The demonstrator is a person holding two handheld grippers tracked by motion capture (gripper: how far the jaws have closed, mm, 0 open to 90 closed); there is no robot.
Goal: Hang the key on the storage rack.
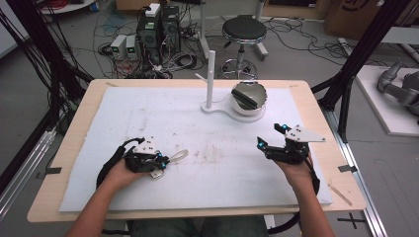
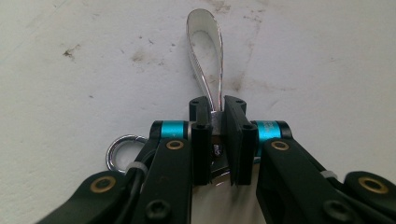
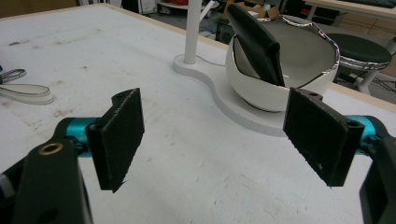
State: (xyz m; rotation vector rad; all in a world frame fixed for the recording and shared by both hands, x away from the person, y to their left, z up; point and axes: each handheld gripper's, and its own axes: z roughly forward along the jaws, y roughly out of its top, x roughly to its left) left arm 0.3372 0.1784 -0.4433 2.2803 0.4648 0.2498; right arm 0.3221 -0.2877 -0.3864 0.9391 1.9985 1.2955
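Observation:
A pale looped strap [image 2: 205,51] with a metal ring [image 2: 116,151] lies on the white mat. My left gripper [image 2: 217,109] is shut on the strap's near end, and the loop sticks out beyond the pads. In the high view the left gripper [image 1: 163,160] sits at the mat's left front with the strap [image 1: 179,155] pointing right. My right gripper [image 1: 271,135] is open at the right with nothing between its pads [image 3: 116,135]. It faces a white bowl [image 3: 261,91] that holds a black flat object [image 3: 254,42]. The strap [image 3: 25,93] also shows far left in the right gripper view.
The bowl [image 1: 262,94] sits on a white base with an upright post [image 1: 210,79] at the back centre. The white mat [image 1: 197,177] covers a wooden table [image 1: 74,148]. Beyond the table stand a stool [image 1: 243,30], computer boxes and cables.

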